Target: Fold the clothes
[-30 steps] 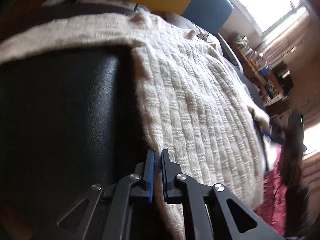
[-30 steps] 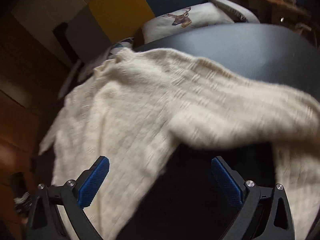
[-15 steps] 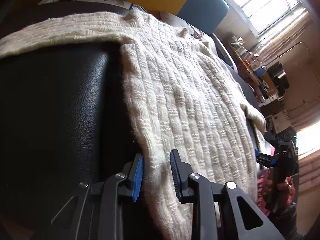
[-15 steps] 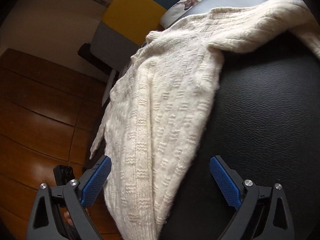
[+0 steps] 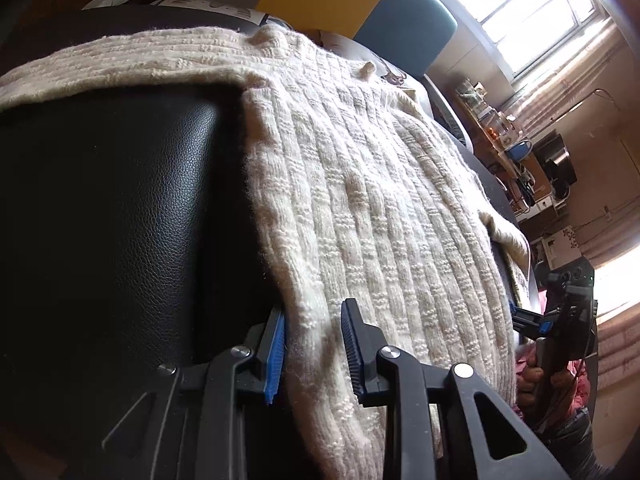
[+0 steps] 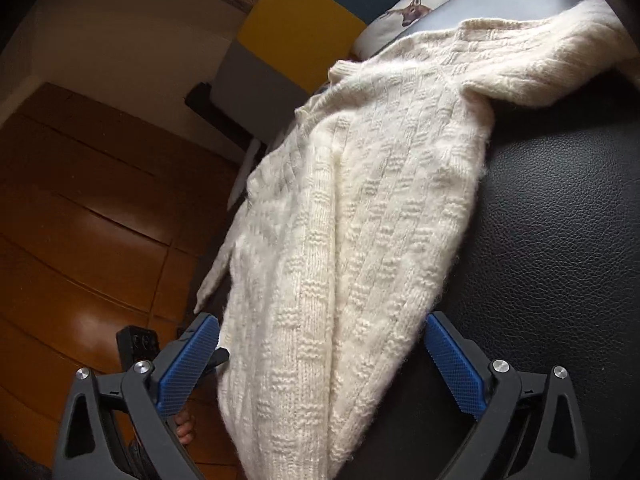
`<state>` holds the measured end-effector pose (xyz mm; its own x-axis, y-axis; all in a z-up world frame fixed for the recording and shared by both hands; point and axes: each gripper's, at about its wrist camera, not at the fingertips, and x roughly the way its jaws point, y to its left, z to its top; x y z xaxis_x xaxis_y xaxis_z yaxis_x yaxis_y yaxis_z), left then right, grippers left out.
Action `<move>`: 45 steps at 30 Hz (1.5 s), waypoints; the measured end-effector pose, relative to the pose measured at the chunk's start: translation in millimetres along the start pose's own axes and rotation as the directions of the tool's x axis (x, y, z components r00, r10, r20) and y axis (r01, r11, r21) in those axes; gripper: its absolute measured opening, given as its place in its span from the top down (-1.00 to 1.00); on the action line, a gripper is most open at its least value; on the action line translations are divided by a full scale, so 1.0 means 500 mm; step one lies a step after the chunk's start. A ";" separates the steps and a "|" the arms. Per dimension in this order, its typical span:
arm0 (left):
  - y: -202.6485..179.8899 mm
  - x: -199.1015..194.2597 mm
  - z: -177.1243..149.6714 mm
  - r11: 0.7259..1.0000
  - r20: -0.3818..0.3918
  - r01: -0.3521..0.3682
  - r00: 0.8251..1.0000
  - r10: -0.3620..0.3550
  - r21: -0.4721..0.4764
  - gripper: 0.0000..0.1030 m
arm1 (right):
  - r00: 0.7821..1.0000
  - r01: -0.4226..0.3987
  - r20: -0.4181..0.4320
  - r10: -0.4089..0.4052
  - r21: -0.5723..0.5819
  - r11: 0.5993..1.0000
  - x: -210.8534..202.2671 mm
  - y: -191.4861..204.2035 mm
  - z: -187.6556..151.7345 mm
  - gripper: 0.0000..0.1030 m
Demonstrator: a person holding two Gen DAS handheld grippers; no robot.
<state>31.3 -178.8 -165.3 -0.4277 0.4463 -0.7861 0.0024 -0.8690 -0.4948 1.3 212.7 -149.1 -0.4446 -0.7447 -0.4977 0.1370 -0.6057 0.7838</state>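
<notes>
A cream knitted sweater [image 5: 372, 184] lies spread over a black leather seat [image 5: 120, 208], its lower part hanging over the front edge. My left gripper [image 5: 314, 344] is open, its blue-padded jaws a little apart around the sweater's hem corner. In the right wrist view the sweater [image 6: 360, 240] drapes down between the jaws of my right gripper [image 6: 320, 364], which is wide open around the hem. One sleeve [image 6: 560, 52] lies across the seat [image 6: 560, 240] at the top right. The right gripper also shows in the left wrist view [image 5: 560, 312].
Yellow and teal cushions [image 6: 304, 28] and a deer-print pillow [image 6: 420, 0] lie behind the sweater. Wooden floor [image 6: 80, 220] lies to the left below the seat edge. A cluttered shelf [image 5: 512, 148] and a bright window [image 5: 540, 8] are at the right.
My left gripper has opened from nearly shut on the hem to a wider gap. My right gripper has moved down to the hanging hem, still wide open.
</notes>
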 end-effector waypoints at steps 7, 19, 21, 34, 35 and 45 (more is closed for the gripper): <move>0.002 0.006 0.006 1.000 -0.004 -0.016 1.000 0.016 -0.023 0.49 | 0.999 -0.036 0.011 0.035 0.095 0.995 0.016 -0.037 0.003 0.37; -0.018 0.007 0.024 0.991 0.003 -0.122 0.993 0.122 0.050 0.88 | 0.719 0.620 0.139 -0.681 -0.571 0.538 0.038 0.109 -0.006 0.87; -0.013 0.002 0.027 0.991 0.004 -0.128 0.992 0.128 0.040 0.88 | 0.640 0.679 0.163 -0.751 -0.578 0.453 0.020 0.076 0.009 0.87; -0.096 -0.082 0.010 0.986 0.147 -0.019 0.989 -0.006 0.163 0.75 | 0.853 0.515 0.141 -0.502 -0.378 0.769 -0.105 0.077 0.052 0.07; -0.109 -0.069 0.006 0.981 0.135 -0.040 0.991 0.014 0.192 0.75 | 0.860 0.500 0.126 -0.494 -0.397 0.770 -0.089 0.088 0.043 0.05; -0.054 0.007 -0.023 0.981 -0.023 -0.123 0.992 0.128 0.150 0.75 | 0.816 0.519 0.010 -0.578 -0.456 0.723 -0.015 0.050 -0.027 -0.03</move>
<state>40.3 -151.1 -158.9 -0.4026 0.3364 -0.8513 -0.0810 -0.9395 -0.3329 20.0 199.5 -130.8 -0.4510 -0.2542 -0.8556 0.2720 -0.9521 0.1395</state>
